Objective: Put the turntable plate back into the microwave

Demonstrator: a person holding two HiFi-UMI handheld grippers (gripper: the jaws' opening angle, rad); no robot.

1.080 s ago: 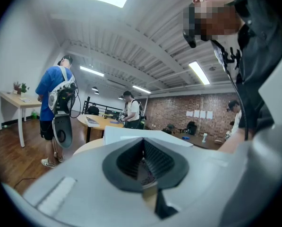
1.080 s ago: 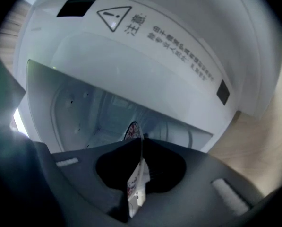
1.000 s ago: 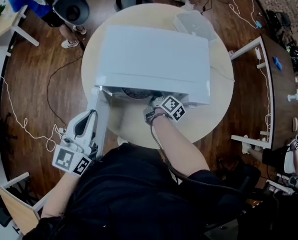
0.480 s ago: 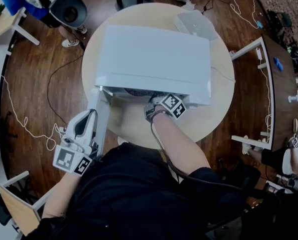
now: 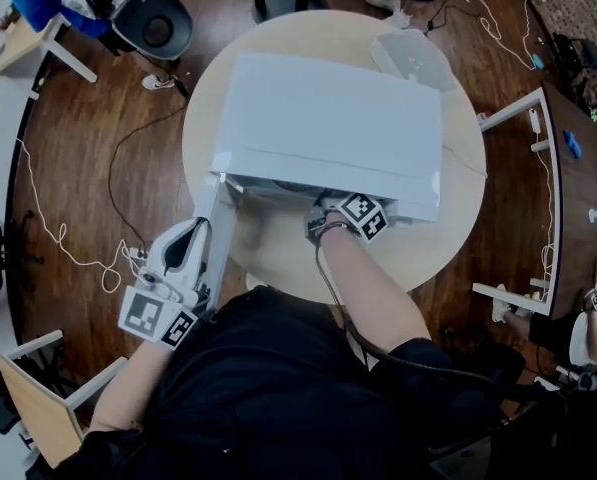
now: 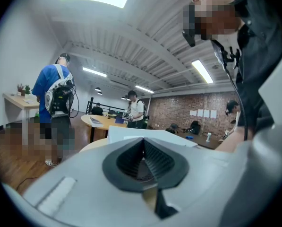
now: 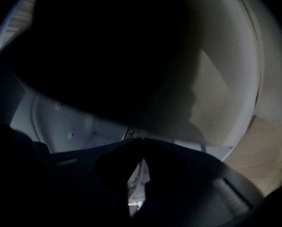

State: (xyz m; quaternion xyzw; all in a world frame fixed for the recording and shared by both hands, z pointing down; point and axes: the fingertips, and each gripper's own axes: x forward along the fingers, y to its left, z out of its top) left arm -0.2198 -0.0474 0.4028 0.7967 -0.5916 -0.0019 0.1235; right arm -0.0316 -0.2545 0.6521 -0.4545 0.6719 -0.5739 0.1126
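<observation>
While the head view has drifted a little, the right gripper (image 5: 330, 208) has kept its place at the mouth of the microwave (image 5: 328, 118), which faces the near edge of the round surface (image 5: 448, 238). By this reading the insertion is under way, not finished. Its fingers stand almost together, pinching the thin rim of the turntable plate (image 7: 226, 70), which reaches into the dark cavity. The left gripper (image 5: 190, 233), fingers together on nothing, hangs beside the open door (image 5: 221, 230) at the surface's near-left edge. Shadow and the microwave's top hide the cavity floor, so whether the plate is seated cannot be told.
</observation>
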